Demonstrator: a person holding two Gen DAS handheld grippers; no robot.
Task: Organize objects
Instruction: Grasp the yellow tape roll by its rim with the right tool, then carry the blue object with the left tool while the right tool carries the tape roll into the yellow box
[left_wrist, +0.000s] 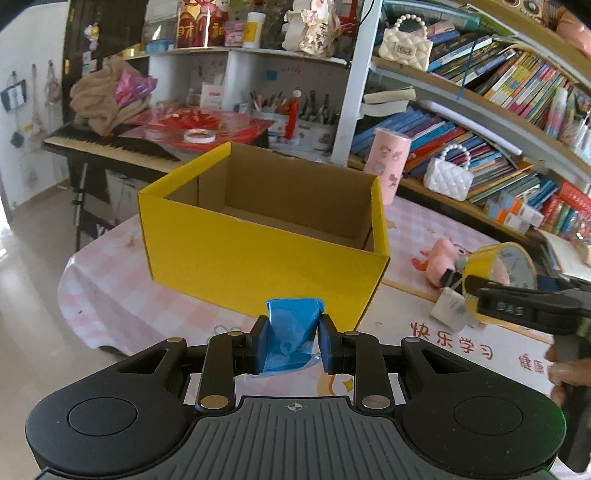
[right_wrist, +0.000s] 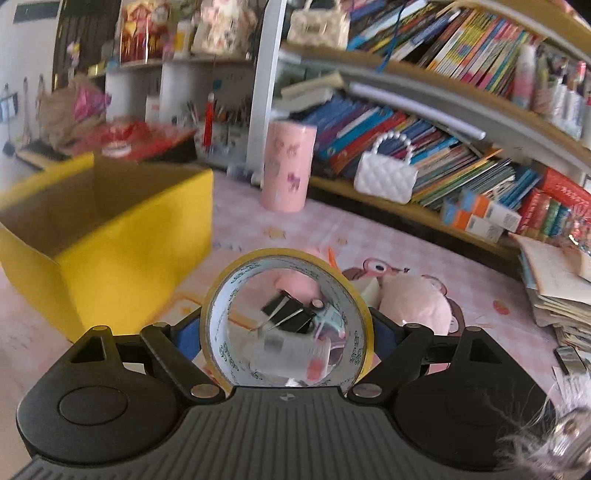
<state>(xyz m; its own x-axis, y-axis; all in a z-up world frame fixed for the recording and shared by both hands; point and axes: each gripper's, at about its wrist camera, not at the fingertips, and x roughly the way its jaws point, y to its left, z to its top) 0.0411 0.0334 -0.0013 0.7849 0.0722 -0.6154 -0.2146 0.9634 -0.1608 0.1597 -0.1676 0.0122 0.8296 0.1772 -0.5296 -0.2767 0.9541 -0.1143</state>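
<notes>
An open yellow cardboard box (left_wrist: 258, 254) stands empty on the pink checked table; it also shows at the left of the right wrist view (right_wrist: 122, 236). My left gripper (left_wrist: 291, 339) is shut on a blue plastic packet (left_wrist: 291, 328), held just in front of the box's near wall. My right gripper (right_wrist: 286, 332) is shut on a roll of yellow tape (right_wrist: 218, 295), held above the table to the right of the box. The tape roll and right gripper also show in the left wrist view (left_wrist: 498, 266).
A pink plush toy (right_wrist: 413, 306), a black binder clip (right_wrist: 288, 314) and a small white box (left_wrist: 452, 308) lie on the table to the right. A pink cylinder (right_wrist: 286, 166) and white handbag (right_wrist: 386, 177) stand by bookshelves. A keyboard (left_wrist: 110, 146) is behind the box.
</notes>
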